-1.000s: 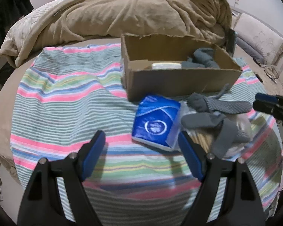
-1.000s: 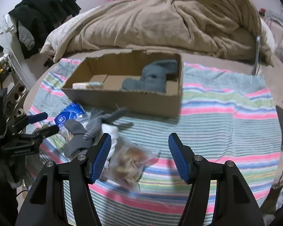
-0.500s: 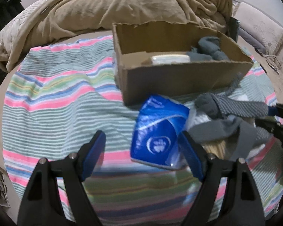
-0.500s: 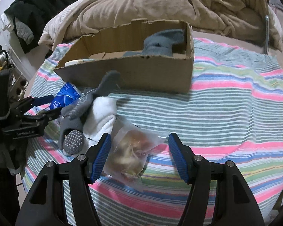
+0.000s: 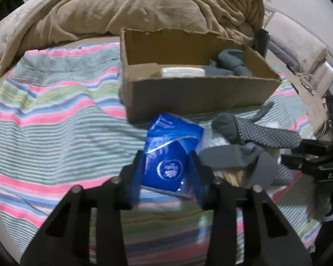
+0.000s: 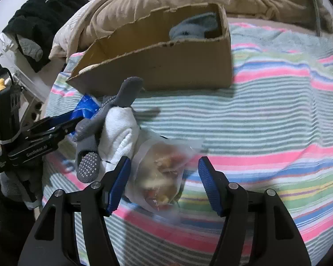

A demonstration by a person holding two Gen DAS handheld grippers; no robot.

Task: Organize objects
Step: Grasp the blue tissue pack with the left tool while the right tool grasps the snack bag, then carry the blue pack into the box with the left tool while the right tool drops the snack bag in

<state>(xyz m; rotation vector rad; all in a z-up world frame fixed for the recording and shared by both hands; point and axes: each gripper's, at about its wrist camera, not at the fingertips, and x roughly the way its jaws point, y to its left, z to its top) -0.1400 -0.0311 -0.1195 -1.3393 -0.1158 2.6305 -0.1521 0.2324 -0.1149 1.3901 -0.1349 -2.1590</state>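
My left claw (image 5: 166,173) was closing on the blue packet (image 5: 169,153), which lay on the striped blanket (image 5: 55,119) just in front of the cardboard box (image 5: 195,93). The packet already sat between the blue pads, and its film had buckled into a crease above them, so I judged it a light, soft pack, probably tissues, that would give under pressure instead of resisting. The wrapper looked glossy and slick. I thought the best hold was across its narrow width near the lower end, where I had it, squeezing enough to bite into the padding without letting the film slide.

My right claw (image 6: 164,181) stood about half open over a clear plastic bag (image 6: 164,168) of something tan and reddish that I could not make out through the blur. Neither pad touched it. That bag looked thin, crinkly and floppy; I guessed it would sag if taken by one corner, so a pinch over the bunched middle seemed safer.

Beside the bag lay a grey sock (image 6: 113,119) with dotted rubber grips and a white ribbed cloth (image 6: 119,135), both limp and easy to snag. The box was rough brown board with torn upper edges, stiff enough to stay put; it held a grey knitted bundle (image 5: 230,64) and a pale flat bar (image 5: 183,72). A rumpled tan duvet (image 5: 133,6) was heaped behind it.
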